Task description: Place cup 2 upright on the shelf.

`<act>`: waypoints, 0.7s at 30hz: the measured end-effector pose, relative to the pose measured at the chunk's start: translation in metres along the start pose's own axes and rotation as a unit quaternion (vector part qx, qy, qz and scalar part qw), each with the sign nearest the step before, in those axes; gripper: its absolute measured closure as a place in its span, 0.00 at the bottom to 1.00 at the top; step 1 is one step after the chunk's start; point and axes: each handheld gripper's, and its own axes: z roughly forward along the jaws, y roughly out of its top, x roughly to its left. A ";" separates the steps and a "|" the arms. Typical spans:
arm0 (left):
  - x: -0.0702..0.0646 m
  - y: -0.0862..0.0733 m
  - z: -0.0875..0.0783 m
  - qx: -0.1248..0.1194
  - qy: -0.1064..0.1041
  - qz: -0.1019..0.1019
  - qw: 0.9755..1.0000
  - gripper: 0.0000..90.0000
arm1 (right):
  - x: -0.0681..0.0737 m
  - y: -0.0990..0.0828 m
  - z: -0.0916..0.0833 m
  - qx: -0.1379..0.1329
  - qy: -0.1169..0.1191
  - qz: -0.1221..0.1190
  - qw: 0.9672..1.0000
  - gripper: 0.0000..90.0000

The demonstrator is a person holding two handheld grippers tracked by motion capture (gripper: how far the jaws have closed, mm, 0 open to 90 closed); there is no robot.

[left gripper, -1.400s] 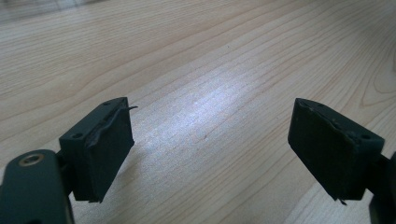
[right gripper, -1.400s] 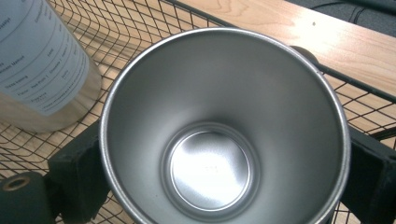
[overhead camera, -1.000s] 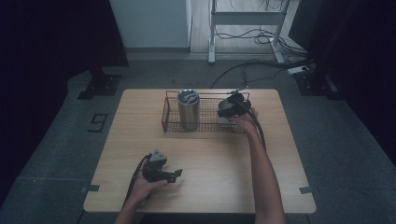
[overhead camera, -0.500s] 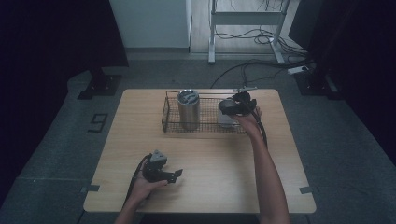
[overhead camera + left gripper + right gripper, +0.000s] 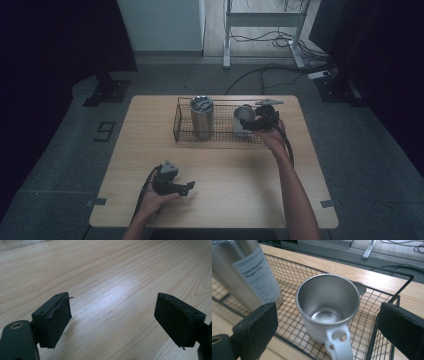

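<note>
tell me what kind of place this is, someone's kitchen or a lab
Most likely a lab or recording room, not a kitchen: a lone wooden table on grey floor with dark curtains around it, loose cables behind it, and a person working handheld grippers over a wire basket holding a steel mug.

I see a silver mug [image 5: 328, 306] with white handle, black wire basket [image 5: 372, 292], black jaws, pale wood-grain surface [image 5: 105, 270].

basket [image 5: 180, 131] walls and tall tumbler [image 5: 202, 117] hem the mug [image 5: 328, 308] — open overhead.
</note>
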 end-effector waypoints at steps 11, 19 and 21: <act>-0.001 0.000 0.000 0.002 0.002 0.000 1.000 0.16 | 0.010 -0.025 -0.038 -0.032 0.020 -0.008 0.999 0.09; 0.000 -0.001 0.001 0.003 0.005 0.000 1.000 0.16 | 0.012 -0.051 -0.065 -0.047 0.024 -0.006 0.999 0.12; 0.000 -0.002 0.001 0.004 0.005 -0.001 1.000 0.16 | 0.012 -0.060 -0.071 -0.053 0.025 -0.003 0.998 0.13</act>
